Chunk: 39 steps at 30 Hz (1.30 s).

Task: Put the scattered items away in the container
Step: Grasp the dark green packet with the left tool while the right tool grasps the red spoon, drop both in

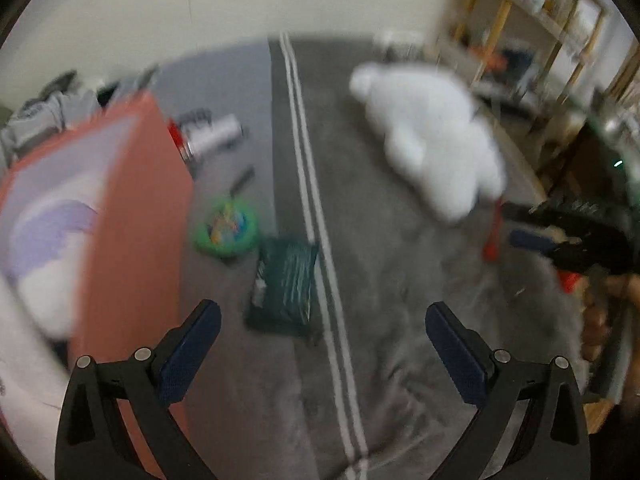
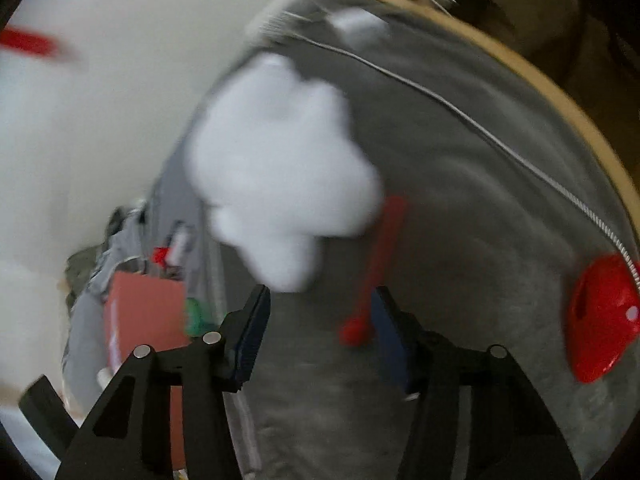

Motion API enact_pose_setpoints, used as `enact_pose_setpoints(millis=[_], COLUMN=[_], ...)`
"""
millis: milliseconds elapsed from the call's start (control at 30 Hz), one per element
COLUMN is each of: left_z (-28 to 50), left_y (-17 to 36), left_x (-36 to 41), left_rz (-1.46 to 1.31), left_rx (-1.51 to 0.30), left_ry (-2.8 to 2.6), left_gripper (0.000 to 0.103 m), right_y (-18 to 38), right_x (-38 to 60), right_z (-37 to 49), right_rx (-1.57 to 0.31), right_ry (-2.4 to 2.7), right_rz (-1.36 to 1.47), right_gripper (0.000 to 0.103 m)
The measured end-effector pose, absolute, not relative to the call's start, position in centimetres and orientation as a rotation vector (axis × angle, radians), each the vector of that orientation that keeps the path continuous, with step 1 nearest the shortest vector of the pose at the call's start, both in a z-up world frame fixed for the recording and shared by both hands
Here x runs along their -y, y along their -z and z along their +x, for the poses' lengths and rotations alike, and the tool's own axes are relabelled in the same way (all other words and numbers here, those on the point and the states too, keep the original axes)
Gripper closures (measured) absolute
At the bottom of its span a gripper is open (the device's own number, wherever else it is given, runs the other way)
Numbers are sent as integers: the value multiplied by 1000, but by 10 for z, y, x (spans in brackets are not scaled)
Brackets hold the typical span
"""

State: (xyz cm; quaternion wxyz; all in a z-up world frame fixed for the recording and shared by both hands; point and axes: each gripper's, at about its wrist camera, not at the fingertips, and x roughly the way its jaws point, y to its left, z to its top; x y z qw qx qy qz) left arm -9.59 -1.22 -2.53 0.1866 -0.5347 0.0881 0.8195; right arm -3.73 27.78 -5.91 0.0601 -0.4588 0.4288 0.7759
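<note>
A salmon-red fabric container (image 1: 132, 216) stands at the left on a grey blanket (image 1: 400, 320), with something white and lilac inside. My left gripper (image 1: 322, 332) is open and empty above a dark green packet (image 1: 286, 286). A green round toy (image 1: 228, 230), a silver can with a red cap (image 1: 204, 138) and a white plush toy (image 1: 432, 140) lie beyond. My right gripper (image 2: 320, 320) is open and empty, hovering near a red stick-shaped item (image 2: 376, 268) and the white plush (image 2: 280, 168). The container also shows in the right wrist view (image 2: 144, 316). Both views are blurred.
A red plastic disc on a metal coil cable (image 2: 600, 320) lies at the right. A wooden bed edge (image 2: 540, 76) bounds the blanket. Wooden shelves (image 1: 540, 20) stand at the back right. Grey clothing (image 1: 44, 116) is piled behind the container. White stripes (image 1: 316, 208) run down the blanket.
</note>
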Motion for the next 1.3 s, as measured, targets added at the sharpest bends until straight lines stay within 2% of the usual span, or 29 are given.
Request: enact_pose_setpoints(millis=[100, 133, 167, 200, 400, 433, 467, 667, 800, 900, 1000, 1200, 1233, 1267, 1300], left_z=[-114, -119, -124, -129, -144, -144, -144, -130, -101, -84, -83, -94, -96, -95, -94], left_y=[54, 62, 69, 76, 98, 96, 92, 51, -20, -79, -107, -95, -92, -88, -86], left_x=[13, 15, 16, 16, 9, 8, 6, -1, 19, 72, 129, 254, 268, 282, 294], left_rz=[-1618, -1642, -1665, -1693, -1686, -1657, -1635, -1561, -1370, -1184, -1096, -1206, -1232, -1262, -1277], left_rx=[-241, -240, -240, -243, -295, -271, -239, -168, -33, 36, 117, 329, 364, 400, 422], left_ry=[-2303, -2305, -2305, -2299, -2298, -2293, -2275, -2296, -2405, -2563, -2667, -2857, -2877, -2899, -2922], left_gripper=[0, 0, 0, 0, 3, 29, 63, 61, 61, 61, 61, 61, 56, 39, 28], right_y=[86, 91, 93, 95, 79, 72, 65, 33, 12, -11, -38, -95, -99, -102, -104], right_x=[-284, -284, -285, -287, -300, -299, -298, -289, -280, -247, -197, -46, -24, -4, 20], right_z=[-41, -43, -45, -45, -32, -29, -25, -5, -6, -18, -28, -33, -33, -34, -37], right_rx=[-1331, -1317, -1297, -1271, -1403, -1409, -1418, -1417, -1400, -1331, -1263, -1073, -1042, -1018, -991], right_ry=[-2310, -2325, -2338, -2338, -2373, -2390, -2411, -2494, -2565, -2649, -2790, -3183, -3231, -3273, -3326], right_rz=[-1421, -1432, -1432, -1436, -1407, -1400, -1392, -1354, -1329, -1334, -1347, -1428, -1444, -1455, -1465], right_gripper=[60, 70, 87, 94, 98, 98, 98, 98, 98, 98, 98, 98, 98, 98, 98])
